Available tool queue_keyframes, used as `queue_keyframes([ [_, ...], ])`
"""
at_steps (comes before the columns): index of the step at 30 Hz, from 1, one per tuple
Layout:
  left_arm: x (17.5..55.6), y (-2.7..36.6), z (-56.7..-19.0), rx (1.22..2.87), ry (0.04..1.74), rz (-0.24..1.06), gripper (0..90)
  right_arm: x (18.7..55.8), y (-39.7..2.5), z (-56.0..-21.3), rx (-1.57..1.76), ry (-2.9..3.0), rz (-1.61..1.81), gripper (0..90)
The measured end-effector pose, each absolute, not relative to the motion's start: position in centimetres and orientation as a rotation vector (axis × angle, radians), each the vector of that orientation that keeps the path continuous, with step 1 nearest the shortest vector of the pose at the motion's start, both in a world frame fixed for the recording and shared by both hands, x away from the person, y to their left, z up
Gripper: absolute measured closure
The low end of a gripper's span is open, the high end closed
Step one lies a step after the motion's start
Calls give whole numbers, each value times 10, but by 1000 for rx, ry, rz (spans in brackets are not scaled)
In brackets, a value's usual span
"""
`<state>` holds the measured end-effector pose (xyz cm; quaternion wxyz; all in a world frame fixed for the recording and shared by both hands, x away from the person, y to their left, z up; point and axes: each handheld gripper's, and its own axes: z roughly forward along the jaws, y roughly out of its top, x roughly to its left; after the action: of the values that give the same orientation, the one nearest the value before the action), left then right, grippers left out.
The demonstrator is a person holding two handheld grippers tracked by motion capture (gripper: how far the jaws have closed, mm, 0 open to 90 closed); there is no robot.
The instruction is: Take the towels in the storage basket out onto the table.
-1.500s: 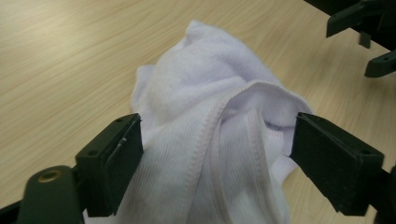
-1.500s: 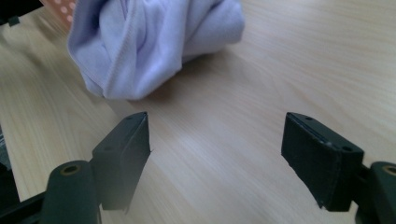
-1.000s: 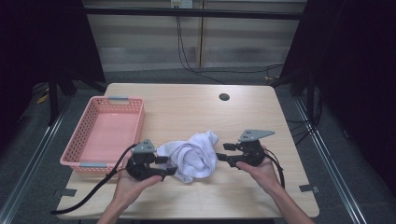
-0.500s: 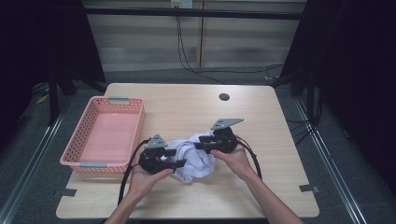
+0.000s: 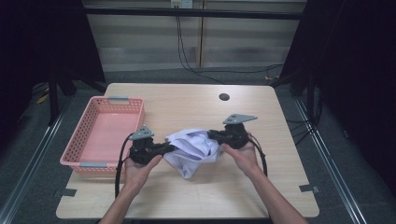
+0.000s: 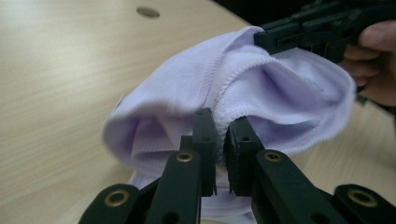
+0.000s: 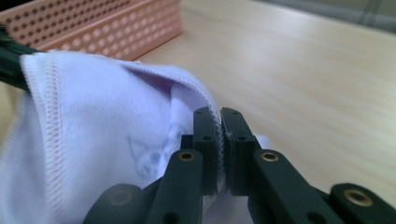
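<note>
Your left gripper (image 5: pixel 169 148) and right gripper (image 5: pixel 211 136) each pinch a stitched hem of the white cloth (image 5: pixel 192 150), jaws clamped. The cloth hangs bunched and creased between them, low over the table (image 5: pixel 187 105). At 9 o'clock stands a pink basket (image 5: pixel 79 140).

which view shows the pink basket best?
High view: the whole pink basket sits at the table's left edge, with nothing in it. Right gripper view catches just a perforated wall beyond the white cloth.
</note>
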<state>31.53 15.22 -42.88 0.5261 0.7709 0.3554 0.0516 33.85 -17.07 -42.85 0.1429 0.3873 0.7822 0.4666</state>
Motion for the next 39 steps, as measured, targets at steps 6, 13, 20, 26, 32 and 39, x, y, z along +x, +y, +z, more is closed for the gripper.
queue_keyframes([
  [6,316,162,-401,1769,832,142,841,336,-221,-397,1199,2074,1352,858],
  [13,324,154,-363,1724,782,175,839,333,-241,-365,1180,1958,1410,861],
  [20,349,147,-324,1696,782,237,839,346,-246,-325,1171,1856,1452,861],
  [26,361,142,-280,1650,737,338,838,368,-247,-286,1183,1771,1487,861],
  [32,338,138,-260,1627,684,412,790,367,-251,-247,1109,1686,1583,862],
  [39,320,131,-331,1753,697,213,695,354,-264,-309,1193,1771,1472,862],
])
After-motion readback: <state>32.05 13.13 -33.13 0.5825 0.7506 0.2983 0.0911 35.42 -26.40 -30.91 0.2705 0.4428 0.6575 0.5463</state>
